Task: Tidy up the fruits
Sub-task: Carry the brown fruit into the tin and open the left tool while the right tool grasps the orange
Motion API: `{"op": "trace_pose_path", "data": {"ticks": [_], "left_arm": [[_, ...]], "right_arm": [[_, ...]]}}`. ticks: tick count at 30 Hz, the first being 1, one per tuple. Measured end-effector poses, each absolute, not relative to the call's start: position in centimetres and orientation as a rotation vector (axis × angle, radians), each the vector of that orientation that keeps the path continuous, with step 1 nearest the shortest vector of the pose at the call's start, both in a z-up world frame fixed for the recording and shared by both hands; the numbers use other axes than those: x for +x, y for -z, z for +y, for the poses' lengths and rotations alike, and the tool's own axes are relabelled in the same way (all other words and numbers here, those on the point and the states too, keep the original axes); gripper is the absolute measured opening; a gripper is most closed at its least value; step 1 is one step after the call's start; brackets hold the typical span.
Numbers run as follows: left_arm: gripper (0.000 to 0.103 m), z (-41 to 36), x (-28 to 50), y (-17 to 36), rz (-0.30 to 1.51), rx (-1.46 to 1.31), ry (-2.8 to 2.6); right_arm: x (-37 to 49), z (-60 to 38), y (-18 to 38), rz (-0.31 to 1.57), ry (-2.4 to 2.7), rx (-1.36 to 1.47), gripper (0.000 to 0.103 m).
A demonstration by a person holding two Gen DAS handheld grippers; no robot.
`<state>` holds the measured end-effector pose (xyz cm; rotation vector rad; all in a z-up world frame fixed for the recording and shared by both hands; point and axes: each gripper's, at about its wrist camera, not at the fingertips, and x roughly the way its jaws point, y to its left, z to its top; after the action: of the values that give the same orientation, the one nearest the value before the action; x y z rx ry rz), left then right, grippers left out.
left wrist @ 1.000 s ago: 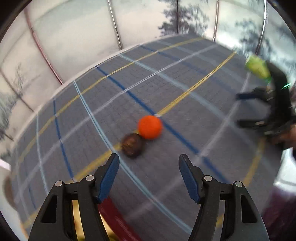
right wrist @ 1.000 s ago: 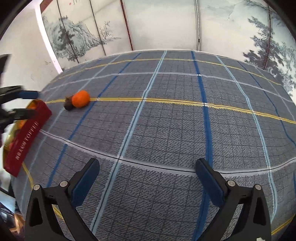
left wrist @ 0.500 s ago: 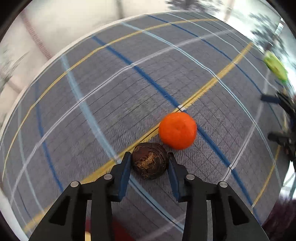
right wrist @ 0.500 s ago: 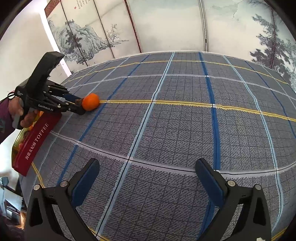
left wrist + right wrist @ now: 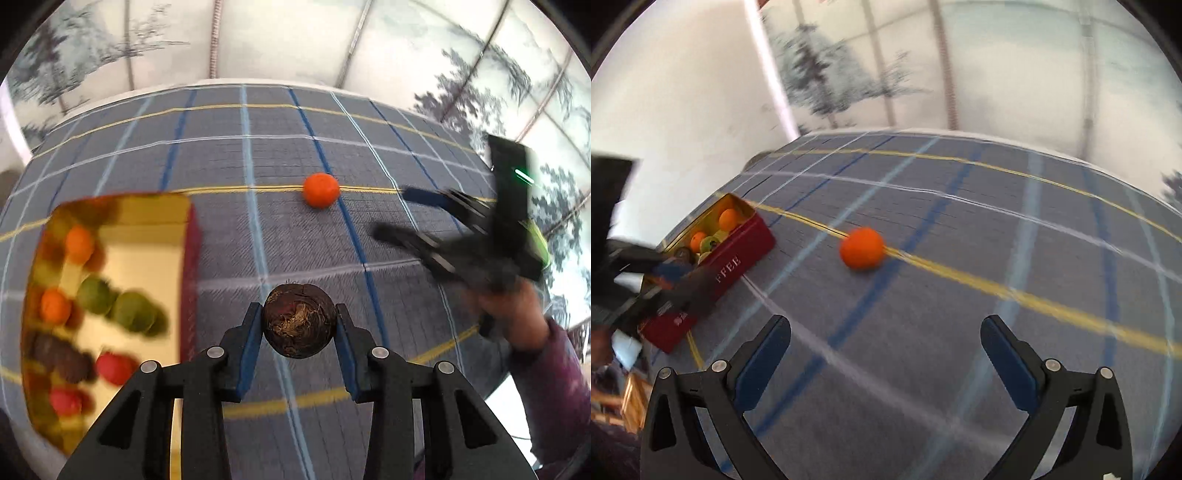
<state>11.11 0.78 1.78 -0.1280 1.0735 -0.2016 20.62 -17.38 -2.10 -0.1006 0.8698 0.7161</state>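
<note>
My left gripper (image 5: 299,328) is shut on a dark brown round fruit (image 5: 298,325) and holds it above the cloth, just right of the red tin (image 5: 190,266). The tin has a gold inside and holds several orange, green, red and brown fruits. An orange fruit (image 5: 320,190) lies on the cloth on a yellow line; it also shows in the right wrist view (image 5: 862,247). My right gripper (image 5: 886,350) is open and empty, facing that orange, and appears blurred at the right of the left wrist view (image 5: 391,212). The tin (image 5: 738,258) sits at left in the right wrist view.
A grey checked tablecloth (image 5: 258,155) with blue, white and yellow lines covers the table. A painted folding screen (image 5: 923,66) stands behind the far edge. The person's hand and purple sleeve (image 5: 535,362) are at the right.
My left gripper closed on the brown fruit, lifted it and swung left toward the tin. My right gripper moved left toward the orange, which stayed in place.
</note>
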Motion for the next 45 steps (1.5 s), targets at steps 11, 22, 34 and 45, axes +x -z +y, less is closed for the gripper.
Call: {"op": "trace_pose_path", "data": {"ticks": [11, 22, 34, 45], "left_arm": [[0.039, 7.3, 6.1, -3.8, 0.975, -0.170, 0.002], [0.039, 11.3, 2.7, -1.5, 0.958, -0.211, -0.116], [0.039, 12.8, 2.3, -0.6, 0.929, -0.153, -0.150], [0.039, 13.9, 6.3, 0.6, 0.940, -0.159, -0.155]], "right_arm": [[25.0, -10.9, 4.7, 0.917, -0.698, -0.221, 0.043], [16.3, -18.2, 3.2, 0.866, -0.611, -0.037, 0.036], [13.8, -20.7, 3.5, 0.865, -0.506, -0.022, 0.037], [14.3, -21.1, 4.0, 0.891, -0.474, -0.001, 0.037]]}}
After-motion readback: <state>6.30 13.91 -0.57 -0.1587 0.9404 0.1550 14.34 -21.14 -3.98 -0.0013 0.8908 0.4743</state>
